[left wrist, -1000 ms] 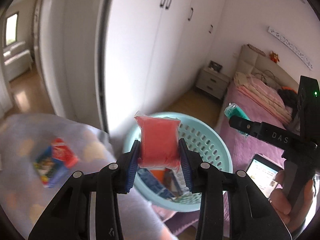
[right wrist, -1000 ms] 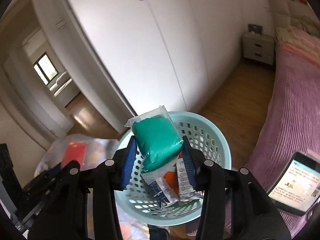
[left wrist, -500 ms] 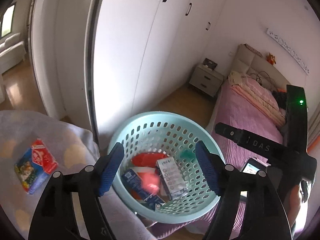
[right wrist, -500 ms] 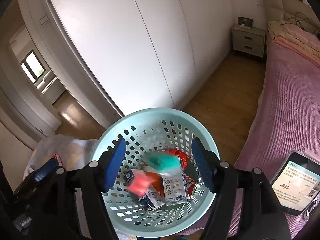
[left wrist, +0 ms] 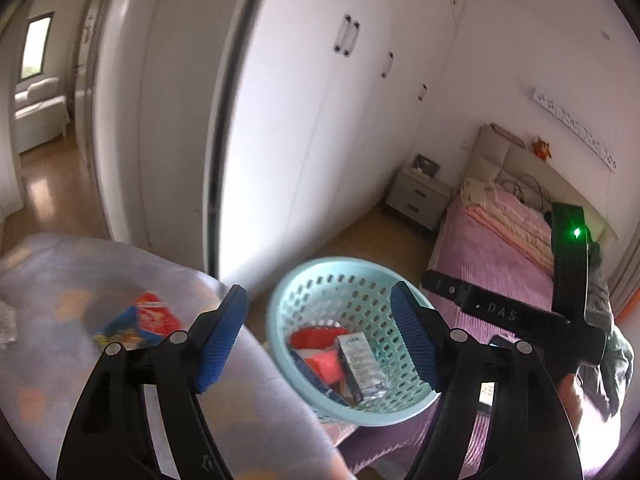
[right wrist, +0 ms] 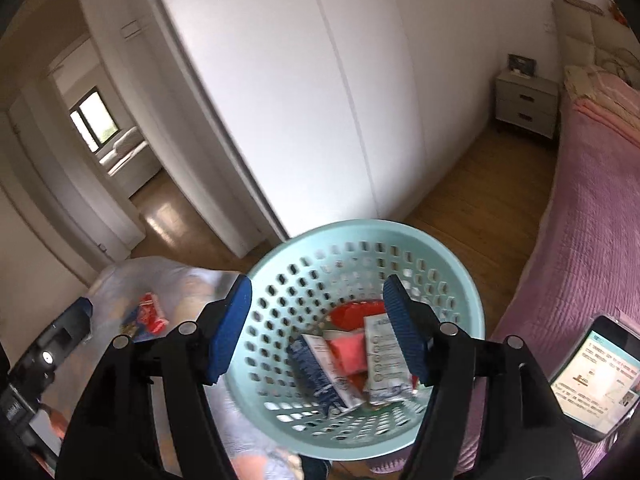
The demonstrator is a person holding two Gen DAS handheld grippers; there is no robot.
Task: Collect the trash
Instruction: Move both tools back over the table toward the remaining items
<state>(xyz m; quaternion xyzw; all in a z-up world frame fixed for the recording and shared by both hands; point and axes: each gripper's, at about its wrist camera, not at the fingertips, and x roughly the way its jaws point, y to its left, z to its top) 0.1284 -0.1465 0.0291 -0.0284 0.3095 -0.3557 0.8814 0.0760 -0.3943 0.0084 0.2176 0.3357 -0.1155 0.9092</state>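
Both my tongs are empty with their blue pads spread wide: my left gripper (left wrist: 318,338) sits above the gap between the pale patterned cover (left wrist: 52,360) and the basket (left wrist: 280,308), and my right gripper (right wrist: 318,330) hangs directly over the basket's bowl. The biggest worry is the basket itself, a round perforated turquoise tub that seems to perch at the edge of the soft bedding, tipped a little toward me; if I swing either arm back carelessly and clip its rim, I judge it could roll off and spill what it holds. Inside it lie a dark blue carton (right wrist: 316,376), a white box (right wrist: 384,356) with printed rows and a pinkish-red packet (right wrist: 348,354) over something flat and red, all loosely piled, so a knock would scatter them. The piece I judge to be next is the red-and-blue packet (left wrist: 136,322) lying flat on the cover, well apart from the basket on its left. In the left view its long axis runs diagonally, red end up and to the right toward the basket, blue end down-left. It is blurred, so I cannot read its edges well, and on slack cloth my pads could pinch fabric along with it or skate off its thin, flat body.
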